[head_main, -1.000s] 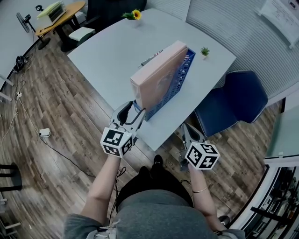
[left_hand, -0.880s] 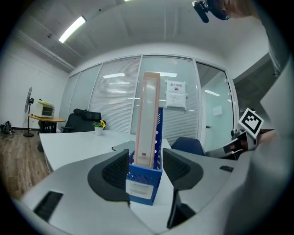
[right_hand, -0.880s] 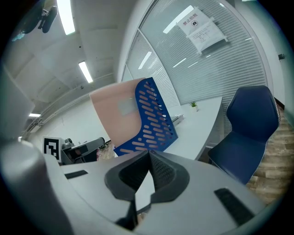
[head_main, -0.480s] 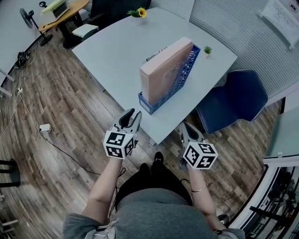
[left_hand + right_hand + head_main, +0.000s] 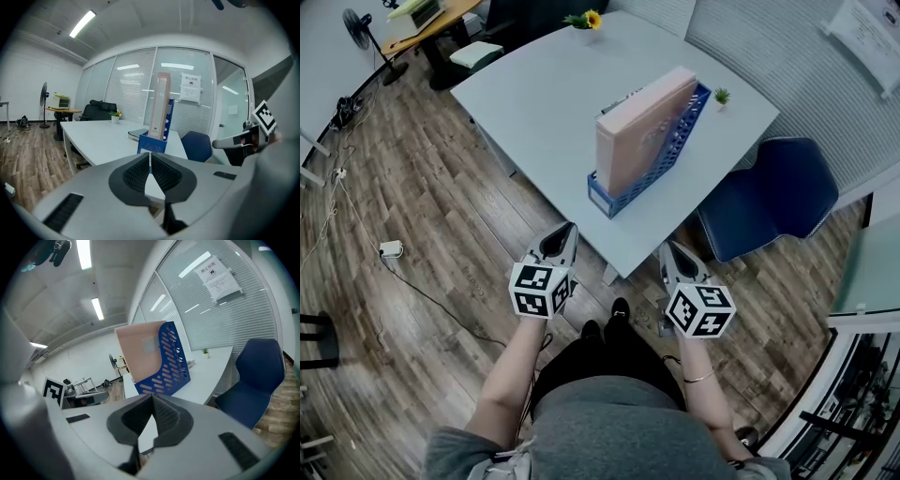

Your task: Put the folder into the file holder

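Observation:
A pink folder (image 5: 645,128) stands upright inside the blue file holder (image 5: 652,173) on the grey table (image 5: 544,103). In the left gripper view the folder (image 5: 161,105) rises from the holder (image 5: 152,140) straight ahead, some way off. In the right gripper view the folder (image 5: 140,355) and holder (image 5: 171,362) are up and left of the jaws. My left gripper (image 5: 562,232) hangs off the table's near corner, shut and empty. Nothing sits between the pressed-together jaws of my right gripper (image 5: 673,253), below the table's near edge.
A blue chair (image 5: 773,197) stands right of the table. On the table sit a yellow flower pot (image 5: 586,21), a small green plant (image 5: 723,96) and a dark book (image 5: 619,98) behind the holder. A second desk (image 5: 427,23), a fan (image 5: 358,23) and floor cables (image 5: 389,248) lie left.
My left gripper has let go of the file holder's near end, drawn back off the table and shut. The folder and holder stay put; the right gripper barely moved.

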The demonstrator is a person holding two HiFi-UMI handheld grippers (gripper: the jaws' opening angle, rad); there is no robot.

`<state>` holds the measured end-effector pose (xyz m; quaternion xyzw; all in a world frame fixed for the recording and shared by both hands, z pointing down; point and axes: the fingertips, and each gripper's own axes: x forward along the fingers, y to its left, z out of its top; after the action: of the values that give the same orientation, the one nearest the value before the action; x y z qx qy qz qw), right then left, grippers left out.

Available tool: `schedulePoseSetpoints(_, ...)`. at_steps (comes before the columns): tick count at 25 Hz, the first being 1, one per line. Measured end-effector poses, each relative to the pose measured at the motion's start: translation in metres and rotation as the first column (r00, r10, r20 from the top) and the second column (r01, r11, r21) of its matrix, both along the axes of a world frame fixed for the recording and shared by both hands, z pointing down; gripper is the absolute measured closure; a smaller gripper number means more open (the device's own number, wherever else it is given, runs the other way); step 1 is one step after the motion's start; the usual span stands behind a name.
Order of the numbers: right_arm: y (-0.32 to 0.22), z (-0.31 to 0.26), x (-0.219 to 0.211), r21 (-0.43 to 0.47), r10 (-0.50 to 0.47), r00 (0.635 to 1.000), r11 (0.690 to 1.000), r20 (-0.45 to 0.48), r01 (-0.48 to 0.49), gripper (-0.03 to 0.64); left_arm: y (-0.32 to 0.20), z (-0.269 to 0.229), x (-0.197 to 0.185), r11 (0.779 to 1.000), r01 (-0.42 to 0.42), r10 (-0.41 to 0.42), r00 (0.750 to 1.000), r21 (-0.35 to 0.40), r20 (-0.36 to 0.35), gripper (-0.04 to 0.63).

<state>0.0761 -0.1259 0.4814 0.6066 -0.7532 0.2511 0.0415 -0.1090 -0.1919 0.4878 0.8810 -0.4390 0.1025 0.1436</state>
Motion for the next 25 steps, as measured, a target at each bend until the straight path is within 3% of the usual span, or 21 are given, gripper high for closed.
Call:
schedulePoseSetpoints(13,0.014,0.0,-0.018,-0.002,-0.003,0.996,1.0,-0.094,0.003,0.617,0.01,0.001,-0.027,0.997,0.064,-0.064,0.998,-0.031,0.004,0.561)
schedulePoseSetpoints(25,0.022,0.0,-0.023,0.01,0.028,0.991,1.0,-0.129,-0.026,0.617,0.015,0.001,-0.031,0.998,0.045,-0.046,0.999,-0.053,-0.027,0.561)
